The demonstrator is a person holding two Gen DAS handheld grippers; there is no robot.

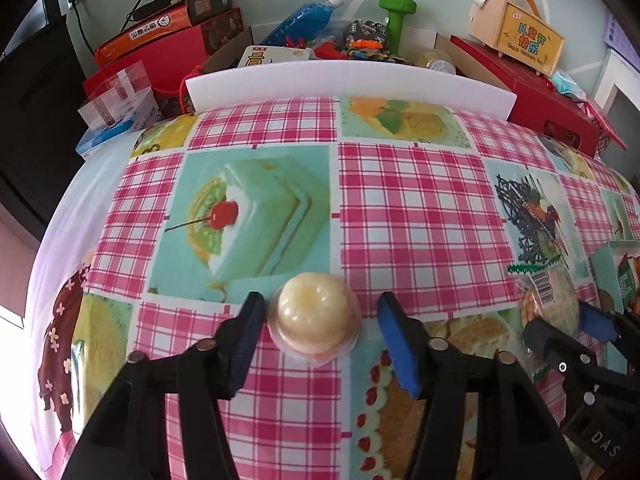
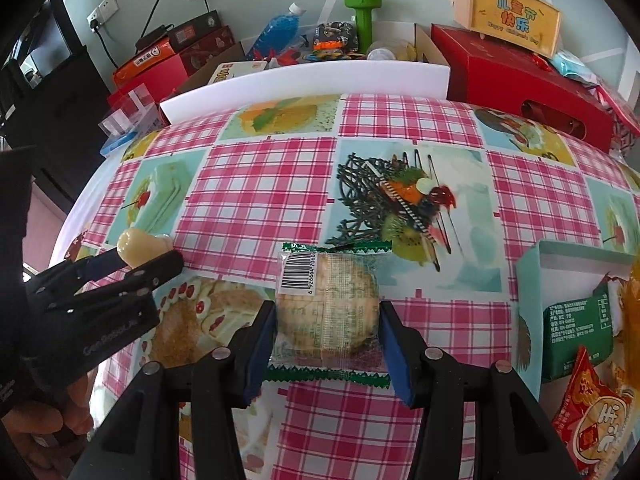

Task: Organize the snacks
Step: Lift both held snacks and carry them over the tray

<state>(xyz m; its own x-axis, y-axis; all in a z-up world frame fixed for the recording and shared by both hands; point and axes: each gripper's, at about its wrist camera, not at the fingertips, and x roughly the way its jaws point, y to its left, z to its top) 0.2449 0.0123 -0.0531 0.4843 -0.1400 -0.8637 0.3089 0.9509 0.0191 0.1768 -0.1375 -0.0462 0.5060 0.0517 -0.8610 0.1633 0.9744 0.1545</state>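
A pale yellow jelly cup [image 1: 314, 322] stands upside down on the patterned tablecloth. My left gripper [image 1: 320, 332] is open with its blue pads on either side of the cup, apart from it. A wrapped round biscuit [image 2: 327, 307] in a clear pack with green zigzag ends lies between the pads of my right gripper [image 2: 328, 320], which touch or nearly touch its sides. The biscuit and right gripper [image 1: 568, 320] show at the right of the left wrist view. The jelly cup [image 2: 138, 246] and left gripper [image 2: 148, 258] show at the left of the right wrist view.
A light blue box [image 2: 532, 276] at the right holds a green packet [image 2: 576, 340] and a red snack bag [image 2: 592, 420]. A white foam strip [image 1: 348, 80] runs along the far table edge, with red gift boxes [image 2: 520, 76], a green dumbbell [image 2: 362, 16] and a blue bottle [image 2: 278, 30] behind it.
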